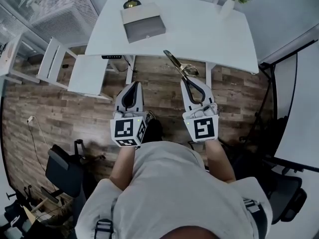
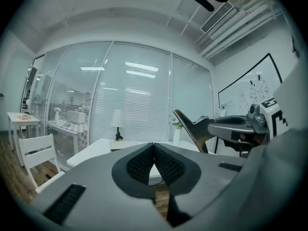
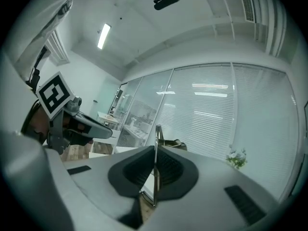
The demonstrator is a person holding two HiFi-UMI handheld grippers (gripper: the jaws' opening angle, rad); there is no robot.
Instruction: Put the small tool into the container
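At the far left, a white slatted chair (image 1: 87,73) is standing by the corner of the white rectangular worktop (image 1: 209,34), out of the person's way.

Next to it, the left claw (image 1: 132,86) is hanging in front of the body, well short of the worktop. In the left gripper view its ribbed black pads (image 2: 166,165) are pressing together with nothing between them (image 2: 154,147). It is probably being carried idle, because one claw is enough for this job.

Further on, the grey rectangular box container (image 1: 143,23) is sitting near the worktop's back edge, beside a small dark lamp with a brass-coloured base (image 1: 131,2). Its pale upper face is turning towards the camera. Whether it is open cannot be judged from here.

To the right, the right claw (image 1: 187,82) is pinching the thin brass-coloured flat tool (image 1: 177,63) by one end. The long blade is sticking out ahead of the jaws, pointing towards the worktop. In the right gripper view the tool (image 3: 156,138) is showing edge-on, standing upright between the closed pads. An end grip like this is likely leaving the free length ready to be lowered into the box first. The tool is hanging in the air over the floor, well apart from the container, so the carry seems barely begun.

At the far right corner, a white vase with flowers (image 1: 228,3) is standing away from the likely path.
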